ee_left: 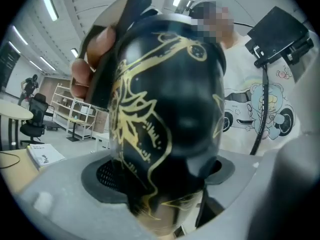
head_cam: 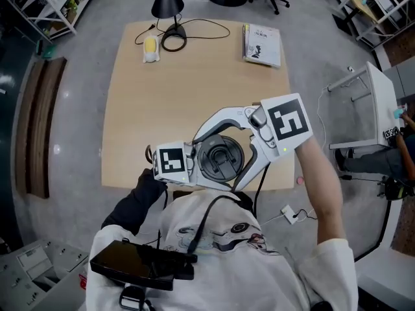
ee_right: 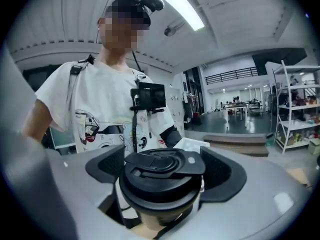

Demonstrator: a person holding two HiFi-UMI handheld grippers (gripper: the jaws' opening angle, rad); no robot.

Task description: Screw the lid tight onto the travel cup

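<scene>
We hold the travel cup (ee_left: 170, 109) upright over the near edge of the table (head_cam: 194, 76), the left gripper (ee_left: 162, 174) clamped on its body. The right gripper (head_cam: 217, 162), reaching in from the far right, grips the lid (ee_right: 162, 170) on top. The lamp (head_cam: 167, 2) and book (head_cam: 262, 45) lie far off, blocking nothing.

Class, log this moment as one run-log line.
left gripper: shut on travel cup body | right gripper: shut on lid | lid: seated on cup | step: screwing lid
</scene>
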